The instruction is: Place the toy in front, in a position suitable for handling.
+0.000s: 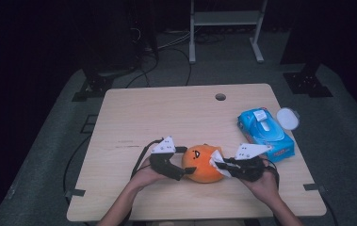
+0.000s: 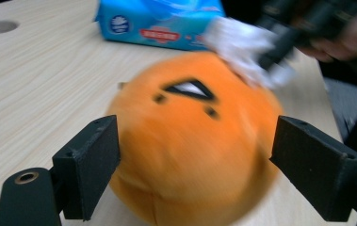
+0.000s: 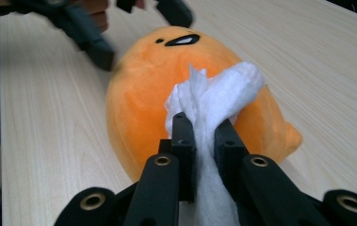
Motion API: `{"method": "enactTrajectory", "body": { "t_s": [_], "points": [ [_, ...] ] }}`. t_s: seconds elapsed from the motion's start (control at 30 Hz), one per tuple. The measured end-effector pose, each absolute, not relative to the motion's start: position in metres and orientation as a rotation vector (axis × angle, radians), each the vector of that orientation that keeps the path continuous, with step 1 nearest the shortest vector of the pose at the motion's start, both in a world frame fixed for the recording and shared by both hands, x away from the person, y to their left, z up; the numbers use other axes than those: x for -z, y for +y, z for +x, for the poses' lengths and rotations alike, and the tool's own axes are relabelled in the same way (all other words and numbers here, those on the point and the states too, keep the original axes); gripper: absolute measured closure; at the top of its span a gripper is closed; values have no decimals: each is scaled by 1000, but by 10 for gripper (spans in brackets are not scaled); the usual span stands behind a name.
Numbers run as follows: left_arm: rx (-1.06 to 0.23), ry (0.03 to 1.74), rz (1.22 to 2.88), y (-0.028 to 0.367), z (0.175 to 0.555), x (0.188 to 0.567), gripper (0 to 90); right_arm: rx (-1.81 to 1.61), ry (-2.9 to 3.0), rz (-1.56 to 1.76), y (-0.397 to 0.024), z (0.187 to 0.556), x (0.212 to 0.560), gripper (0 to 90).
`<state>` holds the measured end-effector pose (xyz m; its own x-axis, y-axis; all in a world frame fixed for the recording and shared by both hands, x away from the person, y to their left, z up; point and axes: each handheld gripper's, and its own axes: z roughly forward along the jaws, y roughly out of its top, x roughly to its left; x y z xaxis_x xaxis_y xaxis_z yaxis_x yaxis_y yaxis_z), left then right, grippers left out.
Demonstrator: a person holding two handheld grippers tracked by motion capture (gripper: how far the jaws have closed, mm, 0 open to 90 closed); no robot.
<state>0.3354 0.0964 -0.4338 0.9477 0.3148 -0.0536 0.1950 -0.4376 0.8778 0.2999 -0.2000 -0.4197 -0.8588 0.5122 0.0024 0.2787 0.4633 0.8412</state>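
An orange plush toy [image 1: 200,164] with a small black face lies on the wooden table [image 1: 157,113] near its front edge. My left gripper [image 1: 185,162] comes at it from the left. In the left gripper view its two jaws stand wide on either side of the plush [image 2: 190,141], without pressing into it. My right gripper [image 1: 219,165] comes from the right, shut on a crumpled white wipe [image 3: 223,89]. The wipe [image 1: 216,157] rests against the plush's [image 3: 157,89] side.
A blue pack of wipes [image 1: 265,132] lies at the table's right side, with a round white lid [image 1: 288,117] beside it at the edge. A cable hole [image 1: 220,97] sits near the far edge. A metal stand and cables are on the floor beyond.
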Motion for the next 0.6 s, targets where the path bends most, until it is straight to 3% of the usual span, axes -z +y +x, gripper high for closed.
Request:
{"method": "enactTrajectory", "body": {
  "t_s": [0.07, 0.17, 0.37, 0.6],
  "points": [
    [-176, 371, 2061, 94, 336, 436, 246, -1358, 2452, 697, -201, 301, 418, 810],
    [-157, 396, 2025, 92, 339, 437, 308, -1362, 2443, 626, -189, 296, 411, 811],
    [-171, 416, 2045, 89, 339, 439, 310, -1286, 2472, 485, -153, 296, 405, 810],
    [-159, 404, 2045, 89, 341, 441, 301, -1257, 2412, 635, -188, 311, 408, 810]
  ]
}}
